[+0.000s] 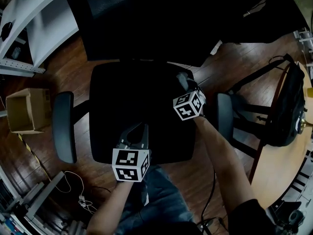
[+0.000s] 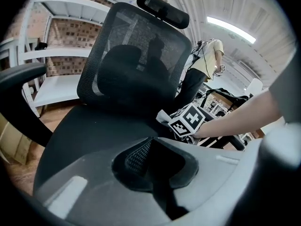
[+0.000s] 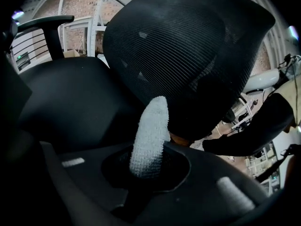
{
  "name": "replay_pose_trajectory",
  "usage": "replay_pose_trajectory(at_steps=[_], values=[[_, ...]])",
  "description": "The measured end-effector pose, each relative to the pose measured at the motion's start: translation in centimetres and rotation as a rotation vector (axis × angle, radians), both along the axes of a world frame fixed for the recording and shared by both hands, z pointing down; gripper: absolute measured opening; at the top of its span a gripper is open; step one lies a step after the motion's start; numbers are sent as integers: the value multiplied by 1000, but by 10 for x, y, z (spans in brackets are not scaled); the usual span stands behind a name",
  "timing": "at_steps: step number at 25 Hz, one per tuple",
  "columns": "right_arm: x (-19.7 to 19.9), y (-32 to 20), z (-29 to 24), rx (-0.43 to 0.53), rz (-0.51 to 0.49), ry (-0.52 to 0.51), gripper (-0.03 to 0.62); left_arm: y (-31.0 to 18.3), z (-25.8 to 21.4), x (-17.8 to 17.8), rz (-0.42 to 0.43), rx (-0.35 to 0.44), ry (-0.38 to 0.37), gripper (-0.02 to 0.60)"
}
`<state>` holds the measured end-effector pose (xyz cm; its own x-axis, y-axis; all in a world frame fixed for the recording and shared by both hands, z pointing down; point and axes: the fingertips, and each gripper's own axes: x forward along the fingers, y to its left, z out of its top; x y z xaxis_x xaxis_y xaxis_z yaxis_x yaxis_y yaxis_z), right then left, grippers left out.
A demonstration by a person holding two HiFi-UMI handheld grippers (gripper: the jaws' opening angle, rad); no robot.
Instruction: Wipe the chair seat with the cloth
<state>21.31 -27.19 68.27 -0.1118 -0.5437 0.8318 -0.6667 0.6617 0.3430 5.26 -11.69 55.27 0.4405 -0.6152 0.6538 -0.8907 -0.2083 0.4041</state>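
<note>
Right claw [image 3: 149, 160] clamped on cloth [image 3: 153, 121] over chair seat [image 1: 132, 102]; left claw [image 2: 150, 147] closed, empty. Risk: narrow pinch, cloth may pull free under wiping drag.

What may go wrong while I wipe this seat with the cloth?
The right tongs pinch only a narrow fold of the cloth; it might slip out when pressed on the seat. They work close to the right armrest and may bump it. The left tongs are shut and empty, so nothing steadies the seat.
</note>
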Motion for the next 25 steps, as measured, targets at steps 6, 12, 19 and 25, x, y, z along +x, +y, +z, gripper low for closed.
replay_pose_trajectory(at_steps=[6, 12, 19, 25], values=[[-2, 30, -3, -1, 9, -46, 14, 24, 0, 13, 49, -1, -7, 6], [-4, 78, -8, 6, -3, -64, 14, 58, -4, 18, 88, 11, -16, 6], [-5, 143, -14, 21, -24, -90, 14, 103, -10, 20, 121, 26, -29, 6], [-3, 198, -19, 38, -55, -116, 14, 134, -11, 29, 151, 39, -38, 5]])
